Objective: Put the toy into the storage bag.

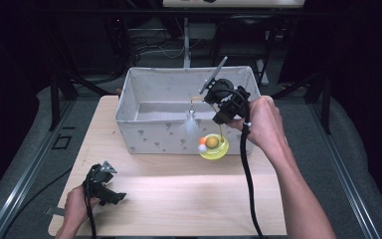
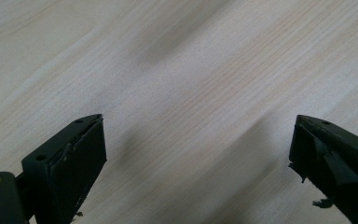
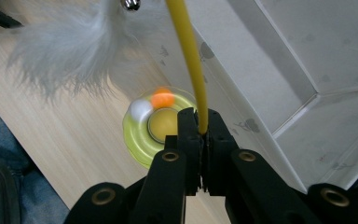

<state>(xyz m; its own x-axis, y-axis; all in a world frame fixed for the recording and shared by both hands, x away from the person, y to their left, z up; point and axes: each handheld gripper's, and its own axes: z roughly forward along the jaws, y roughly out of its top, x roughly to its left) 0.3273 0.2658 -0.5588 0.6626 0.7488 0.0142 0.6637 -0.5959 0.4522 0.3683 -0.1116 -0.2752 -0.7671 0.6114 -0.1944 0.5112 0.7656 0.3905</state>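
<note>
My right fingers (image 3: 200,128) are pressed together on the thin yellow stem (image 3: 186,56) of a cat toy, pinching it low down just above its round yellow-green base (image 3: 137,140), so the whole toy hangs from that one grip. In the right gripper view the base sits below the fingers with an orange ball (image 3: 162,99) and a white ball (image 3: 140,109) on it, and the stem arches up to a small bell and a white feather tuft (image 3: 70,51) that dangles beside it. From the high view the toy (image 1: 213,146) hangs in the air in front of the near wall of the grey fabric bin (image 1: 144,129), apart from the worktop (image 1: 179,199); I judge I'm holding it by the stem to carry it over that wall and into the bin. My left fingers (image 2: 198,163) are spread wide with nothing between them, parked over bare wood at the near left corner, out of the way
</note>
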